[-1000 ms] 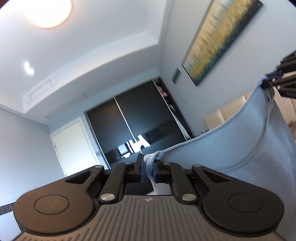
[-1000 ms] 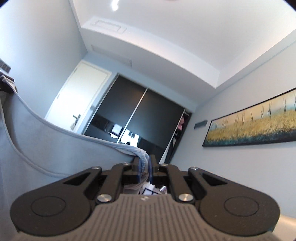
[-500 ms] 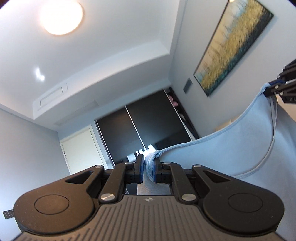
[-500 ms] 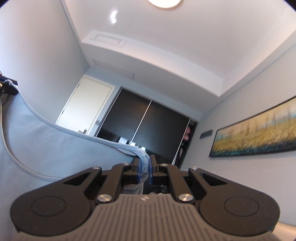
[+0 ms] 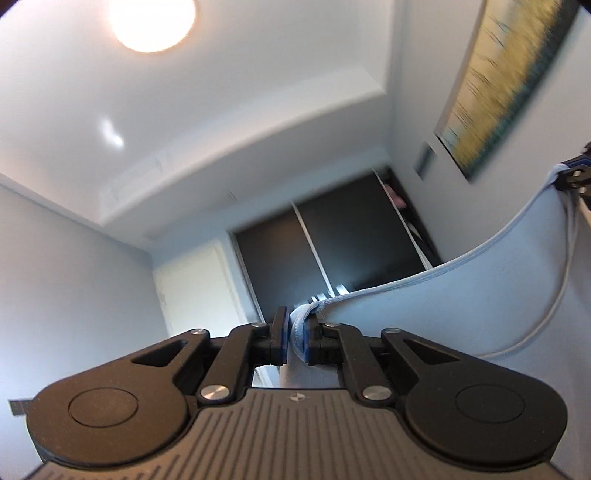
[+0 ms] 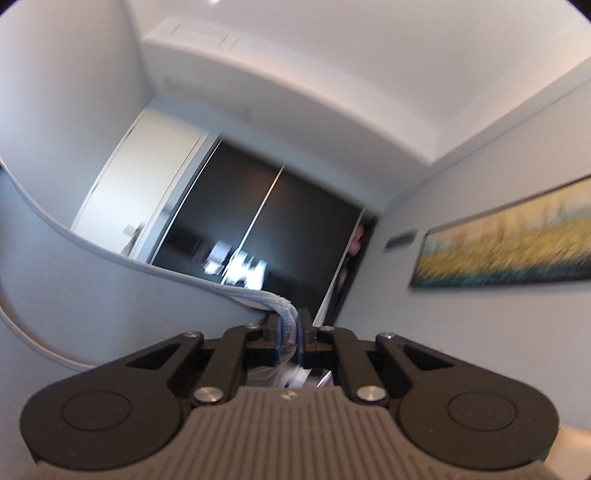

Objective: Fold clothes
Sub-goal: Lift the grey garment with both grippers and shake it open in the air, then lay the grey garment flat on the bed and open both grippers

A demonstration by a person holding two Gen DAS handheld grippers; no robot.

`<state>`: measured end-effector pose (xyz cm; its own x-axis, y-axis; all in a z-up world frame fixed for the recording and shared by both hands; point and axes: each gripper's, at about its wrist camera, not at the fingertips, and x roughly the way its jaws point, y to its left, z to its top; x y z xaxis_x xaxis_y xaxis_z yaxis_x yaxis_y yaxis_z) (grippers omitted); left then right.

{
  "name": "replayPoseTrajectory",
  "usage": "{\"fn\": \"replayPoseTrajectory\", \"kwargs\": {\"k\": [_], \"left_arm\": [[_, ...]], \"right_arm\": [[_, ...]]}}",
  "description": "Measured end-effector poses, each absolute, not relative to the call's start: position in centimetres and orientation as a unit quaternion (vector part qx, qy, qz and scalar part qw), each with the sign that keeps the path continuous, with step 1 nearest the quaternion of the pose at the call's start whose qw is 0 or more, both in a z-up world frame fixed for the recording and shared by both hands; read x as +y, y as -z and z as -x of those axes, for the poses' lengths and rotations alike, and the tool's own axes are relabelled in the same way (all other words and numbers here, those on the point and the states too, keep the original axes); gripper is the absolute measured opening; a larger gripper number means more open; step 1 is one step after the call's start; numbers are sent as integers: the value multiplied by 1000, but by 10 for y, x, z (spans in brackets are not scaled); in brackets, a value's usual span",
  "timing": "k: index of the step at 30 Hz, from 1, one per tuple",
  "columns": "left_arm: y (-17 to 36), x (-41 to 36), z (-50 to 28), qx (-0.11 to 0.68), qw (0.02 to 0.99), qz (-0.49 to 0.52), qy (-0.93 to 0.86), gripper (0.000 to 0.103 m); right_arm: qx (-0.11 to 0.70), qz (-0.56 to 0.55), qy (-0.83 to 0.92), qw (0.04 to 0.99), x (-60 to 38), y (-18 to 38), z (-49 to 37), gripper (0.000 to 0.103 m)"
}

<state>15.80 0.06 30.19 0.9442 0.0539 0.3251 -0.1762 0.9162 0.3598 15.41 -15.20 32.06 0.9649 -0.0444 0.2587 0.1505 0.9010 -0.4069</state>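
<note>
The left gripper (image 5: pixel 295 338) points up toward the ceiling (image 5: pixel 258 110). Its two fingers pinch a bunched corner of the light blue garment (image 5: pixel 461 306), with the ribbed hem folded between the pads. From this corner the hem runs up and to the right, in a sagging curve, to the right gripper (image 5: pixel 576 177), which is seen only at the right edge of the left view. The cloth hangs below this hem and fills the lower right part of the view. A pale cord or seam (image 5: pixel 554 314) loops down across the cloth there (I cannot tell which it is).

In the right view, the right gripper (image 6: pixel 293 332) is pressed together on the other corner of the garment (image 6: pixel 74 295). The hem leaves the fingers to the left and rises to the left edge. The cloth is held in the air between the two grippers, not lying on any surface.

Behind the cloth are a dark sliding wardrobe (image 6: pixel 266 229), a white door (image 6: pixel 147 177) at its left, and a long yellow and teal painting (image 6: pixel 509 243) on the right wall. A round lamp (image 5: pixel 151 22) glows on the ceiling. Both views are somewhat blurred.
</note>
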Motion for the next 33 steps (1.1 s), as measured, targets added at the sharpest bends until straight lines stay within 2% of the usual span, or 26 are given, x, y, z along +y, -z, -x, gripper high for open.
{"fn": "replayPoseTrajectory", "kwargs": {"k": [3, 6, 10, 20, 24, 28, 33], "left_arm": [[-310, -7, -153, -191, 956, -212, -67, 6], [-293, -10, -146, -171, 956, -234, -49, 6], [-238, -12, -140, -95, 958, -271, -5, 6], [-67, -4, -65, 120, 923, -353, 92, 6], [-25, 3, -23, 163, 903, -378, 122, 5], [-8, 8, 15, 161, 884, -412, 150, 3], [15, 8, 65, 165, 853, -455, 199, 3]], "right_arm": [[-172, 222, 61, 958, -150, -337, -152, 9], [-151, 227, 42, 961, -157, -333, -146, 9], [-77, 232, 5, 970, -170, -282, -140, 9], [154, 239, -102, 953, -198, -79, -76, 9], [203, 260, -142, 933, -195, -23, -33, 9], [238, 289, -180, 910, -188, 5, 6, 9], [252, 321, -212, 888, -189, -4, 40, 9]]}}
